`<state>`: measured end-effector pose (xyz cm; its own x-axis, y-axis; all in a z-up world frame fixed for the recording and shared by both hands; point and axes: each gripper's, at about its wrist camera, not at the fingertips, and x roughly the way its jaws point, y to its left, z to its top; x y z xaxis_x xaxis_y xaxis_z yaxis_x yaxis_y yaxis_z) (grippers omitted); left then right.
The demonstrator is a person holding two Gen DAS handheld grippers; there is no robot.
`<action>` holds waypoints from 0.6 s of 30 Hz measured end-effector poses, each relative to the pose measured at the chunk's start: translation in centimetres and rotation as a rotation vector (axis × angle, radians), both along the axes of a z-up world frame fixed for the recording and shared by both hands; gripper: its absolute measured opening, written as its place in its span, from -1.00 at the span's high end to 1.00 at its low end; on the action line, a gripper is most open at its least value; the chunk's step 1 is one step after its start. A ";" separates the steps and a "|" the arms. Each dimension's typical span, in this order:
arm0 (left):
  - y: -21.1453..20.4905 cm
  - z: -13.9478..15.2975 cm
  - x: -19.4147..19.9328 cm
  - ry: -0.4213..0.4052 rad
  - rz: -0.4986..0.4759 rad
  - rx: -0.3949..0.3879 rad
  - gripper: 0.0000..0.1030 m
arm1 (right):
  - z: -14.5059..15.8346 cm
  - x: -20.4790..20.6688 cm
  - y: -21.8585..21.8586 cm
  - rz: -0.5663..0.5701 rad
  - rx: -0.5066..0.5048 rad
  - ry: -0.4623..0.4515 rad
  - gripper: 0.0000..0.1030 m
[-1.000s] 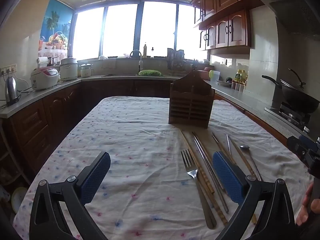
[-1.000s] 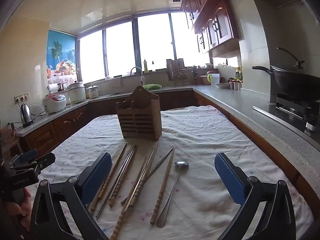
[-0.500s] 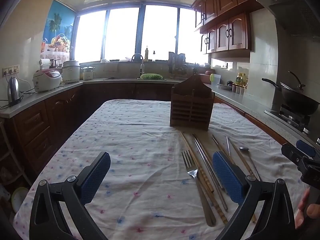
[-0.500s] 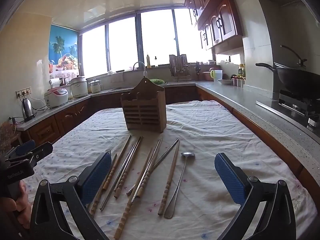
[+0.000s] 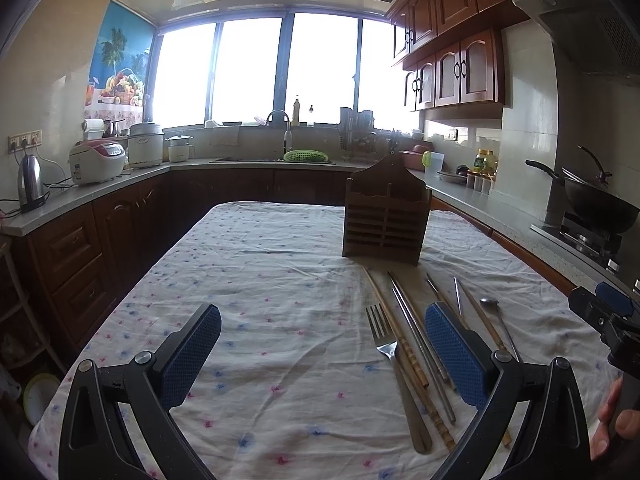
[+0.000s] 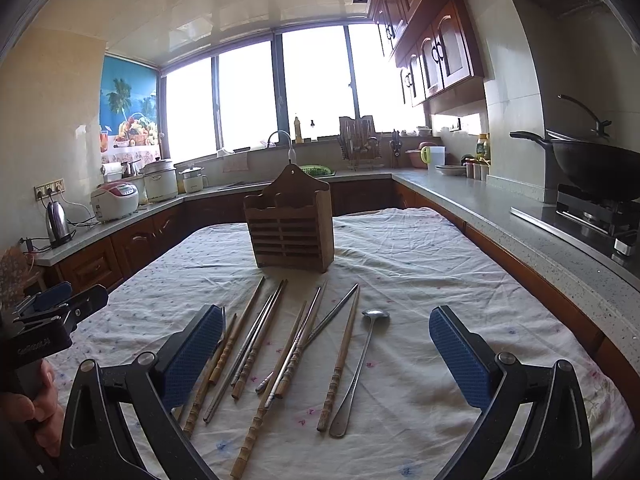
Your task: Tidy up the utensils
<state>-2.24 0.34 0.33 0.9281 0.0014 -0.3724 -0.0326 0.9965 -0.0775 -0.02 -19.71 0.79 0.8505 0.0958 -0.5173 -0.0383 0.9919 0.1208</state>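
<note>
Both claws hang spread wide and empty – left gripper [image 5: 322, 350], right gripper [image 6: 326, 350]. The chopsticks [image 6: 340, 354], spoon [image 6: 362, 364] and fork [image 5: 394, 372] lie at the wooden holder's [image 6: 290, 230] six o'clock: light, stiff, likely slippery – pinch mid-shaft.

Brown wooden holder [image 6: 290, 228], floral-dotted white cloth [image 6: 420, 264]

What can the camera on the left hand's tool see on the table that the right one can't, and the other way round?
Only the left view shows the whole fork; in the right view only a bit of it peeks out beside a blue pad. Only the right view shows the whole spoon and all the chopsticks fanned out. Both show the wooden holder, the tablecloth and open grippers.
</note>
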 end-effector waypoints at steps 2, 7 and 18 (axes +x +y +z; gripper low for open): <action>0.0 0.0 0.0 0.000 0.001 -0.001 -0.99 | 0.1 0.0 0.0 0.003 0.002 -0.001 -1.00; 0.1 0.1 0.0 -0.004 0.000 -0.004 -0.99 | 0.1 -0.1 0.0 0.010 0.004 -0.009 -1.00; 0.1 0.0 -0.1 -0.012 0.001 -0.003 -0.99 | 0.1 -0.1 0.1 0.029 0.021 -0.011 -1.00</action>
